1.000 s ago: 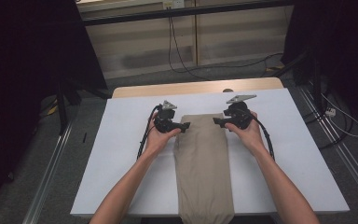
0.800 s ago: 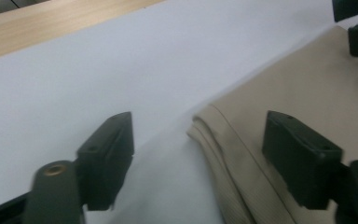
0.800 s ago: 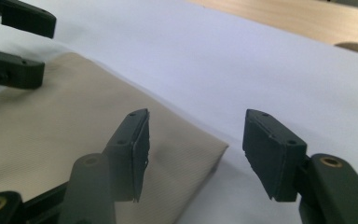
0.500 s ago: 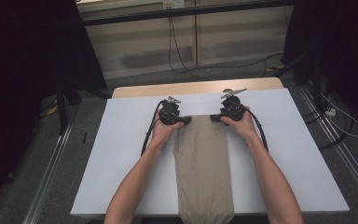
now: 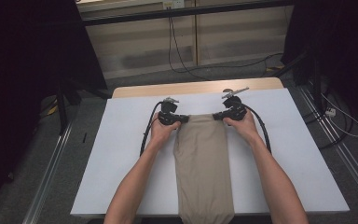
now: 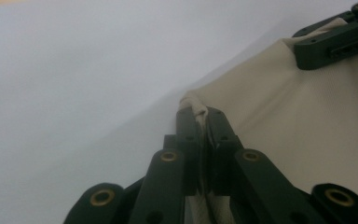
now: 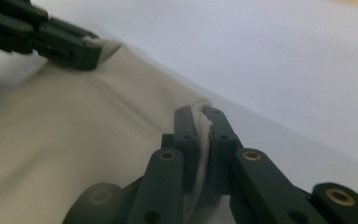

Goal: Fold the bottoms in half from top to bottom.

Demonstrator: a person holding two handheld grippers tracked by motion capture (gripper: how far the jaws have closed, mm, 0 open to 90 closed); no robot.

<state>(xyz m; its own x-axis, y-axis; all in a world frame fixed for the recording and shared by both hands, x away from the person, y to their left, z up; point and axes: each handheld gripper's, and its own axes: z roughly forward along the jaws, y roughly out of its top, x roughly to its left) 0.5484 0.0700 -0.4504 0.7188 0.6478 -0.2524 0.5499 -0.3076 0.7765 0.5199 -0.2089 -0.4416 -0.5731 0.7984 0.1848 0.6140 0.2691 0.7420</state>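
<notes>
Where a grey floor surrounds it, a white table (image 5: pixel 121 154) stands with a strip of bare wood along its far edge. On the table lies a long tan folded cloth (image 5: pixel 204 172), running from the near edge — where it hangs slightly over — up to the middle of the surface, roughly centred between left and right. A person's two bare forearms come in from the near side, one on each side of the cloth.

At the cloth's far left corner sits the left gripper (image 5: pixel 182 120), and its jaws have just been closing; in the left gripper view they are pressed together on a bunched bit of the cloth's corner (image 6: pixel 196 108). At the far right corner sits the right gripper (image 5: pixel 216 116), its jaws likewise just closed — the right gripper view shows them pinching the cloth's edge (image 7: pixel 204 122) between them. Each gripper view also shows the other gripper clamped on the opposite corner. Black cables trail from both grippers back along the wrists.
</notes>
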